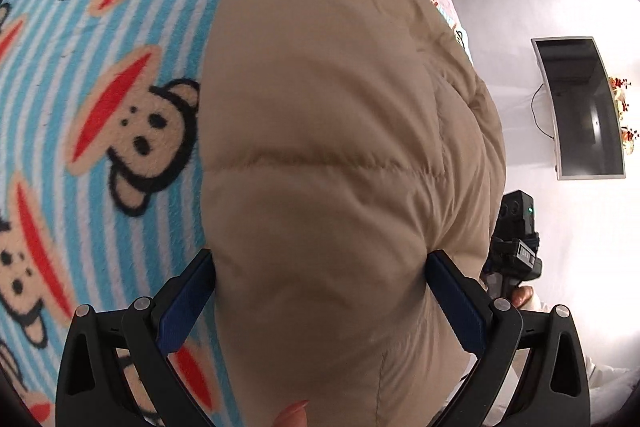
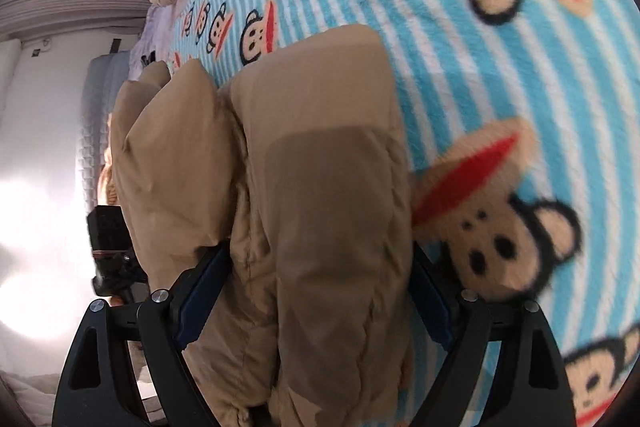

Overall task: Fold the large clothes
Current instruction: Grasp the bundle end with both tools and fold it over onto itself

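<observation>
Gripping a puffy tan jacket (image 1: 328, 115) from both ends, each claw risks losing its bite: the padding is thick and slick, so a bulge could squeeze out from between the pads and let the fold spring open, or one side could drop first and skew the bundle. The left claw (image 1: 320, 267) stands wide with its blue pads (image 1: 188, 303) pressed into a fat quilted roll that fills the gap. The right claw (image 2: 320, 271) likewise clamps a wide, doubled section of the jacket. The garment hangs between them just above the bed's monkey-print blanket (image 1: 100, 107), near its edge; contact underneath cannot be told.
</observation>
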### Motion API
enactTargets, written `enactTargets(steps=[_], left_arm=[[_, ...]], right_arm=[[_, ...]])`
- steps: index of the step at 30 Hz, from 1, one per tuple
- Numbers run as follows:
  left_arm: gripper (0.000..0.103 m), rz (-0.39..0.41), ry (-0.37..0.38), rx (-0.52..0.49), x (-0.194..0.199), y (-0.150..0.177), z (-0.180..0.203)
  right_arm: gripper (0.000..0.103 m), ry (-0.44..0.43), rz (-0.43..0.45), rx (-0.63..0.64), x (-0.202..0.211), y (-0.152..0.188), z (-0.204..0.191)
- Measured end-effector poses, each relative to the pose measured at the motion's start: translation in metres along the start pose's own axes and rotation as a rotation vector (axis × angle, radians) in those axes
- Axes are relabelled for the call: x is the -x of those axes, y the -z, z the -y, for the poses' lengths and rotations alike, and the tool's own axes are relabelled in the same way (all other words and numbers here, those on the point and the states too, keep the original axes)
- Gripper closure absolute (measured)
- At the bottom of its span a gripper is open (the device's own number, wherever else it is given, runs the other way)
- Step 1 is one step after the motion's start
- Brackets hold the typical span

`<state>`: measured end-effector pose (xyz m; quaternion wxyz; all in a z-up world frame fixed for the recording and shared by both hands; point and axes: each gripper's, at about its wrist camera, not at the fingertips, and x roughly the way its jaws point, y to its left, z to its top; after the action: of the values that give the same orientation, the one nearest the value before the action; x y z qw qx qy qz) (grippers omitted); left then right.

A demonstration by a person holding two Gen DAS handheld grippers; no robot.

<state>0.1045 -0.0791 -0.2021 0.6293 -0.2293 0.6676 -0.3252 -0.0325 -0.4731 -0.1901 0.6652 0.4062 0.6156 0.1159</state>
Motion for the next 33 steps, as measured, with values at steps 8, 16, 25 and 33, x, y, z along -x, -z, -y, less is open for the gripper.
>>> enactTargets(steps=[8,16,25,33], left_arm=[[0.000,-0.038,0.046,0.053,-0.028,-0.003,0.001],[0.022,0.014,0.024,0.032,-0.016,0.006,0.032],[0.026,0.107,0.064,-0.014,0.035,0.012,0.056],[0.026,0.209,0.050,-0.010,0.130,0.011,0.006]], right_arm=[[0.014,-0.075,-0.038,-0.050,-0.019,-0.016,0.005],[0.054,-0.106,-0.002,-0.088,-0.008,-0.008,-0.001],[0.064,-0.155,0.042,-0.012,0.006,0.007,-0.061],[0.064,-0.194,0.039,0.066,-0.058,0.009,-0.151]])
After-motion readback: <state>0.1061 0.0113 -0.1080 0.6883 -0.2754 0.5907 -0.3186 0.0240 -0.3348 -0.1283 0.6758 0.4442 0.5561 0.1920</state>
